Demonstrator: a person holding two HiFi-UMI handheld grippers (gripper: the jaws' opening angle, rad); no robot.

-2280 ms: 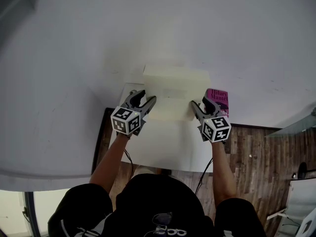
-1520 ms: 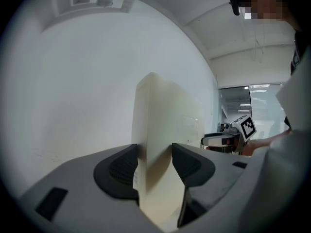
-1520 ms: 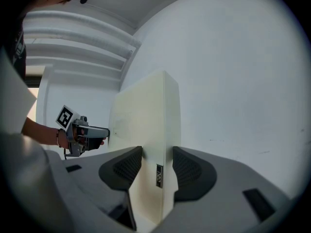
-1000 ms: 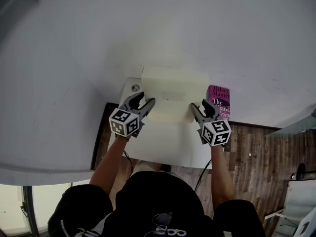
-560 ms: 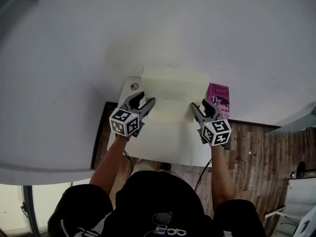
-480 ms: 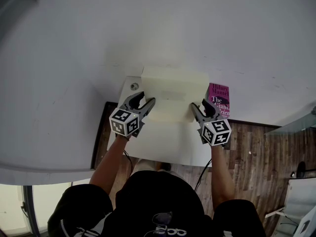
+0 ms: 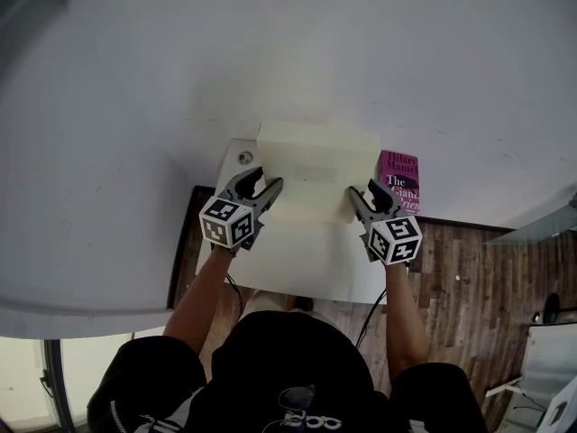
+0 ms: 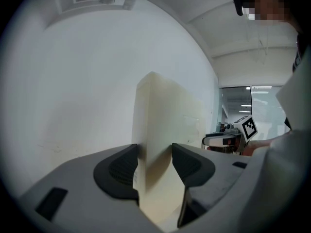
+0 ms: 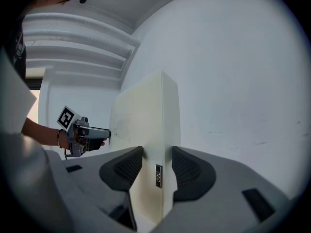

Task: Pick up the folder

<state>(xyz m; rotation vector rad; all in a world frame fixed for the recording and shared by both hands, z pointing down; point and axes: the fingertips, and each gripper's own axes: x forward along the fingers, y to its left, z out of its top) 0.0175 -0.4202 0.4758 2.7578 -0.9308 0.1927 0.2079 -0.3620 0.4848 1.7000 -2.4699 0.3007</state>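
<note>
Nothing much has shifted over the last couple of seconds: both grippers sit at the same ends of the folder [image 7: 317, 165], which stands on its long edge as it did before. The left hand-held gripper [image 7: 269, 180] is clamped on the folder's left end. The right hand-held gripper [image 7: 363, 190] is clamped on the right end, with the cream spine filling the gap between its pads.

The folder stands near the back of the white bench [image 7: 306, 264], close to the wall [image 7: 270, 52]. I cannot tell whether its bottom edge has left the bench yet.

To my eye the grasp is made and the lift is the step in hand. The next move calls for both hands to rise together and level, so the folder does not twist between them.

Room is tight behind, where the wall stands just past the folder. A pink book [image 7: 399, 179] lies just beside the right gripper, on its outer side. Above and toward the person the space is open. The bench's near edge gives onto the wooden floor [image 7: 478, 278].
</note>
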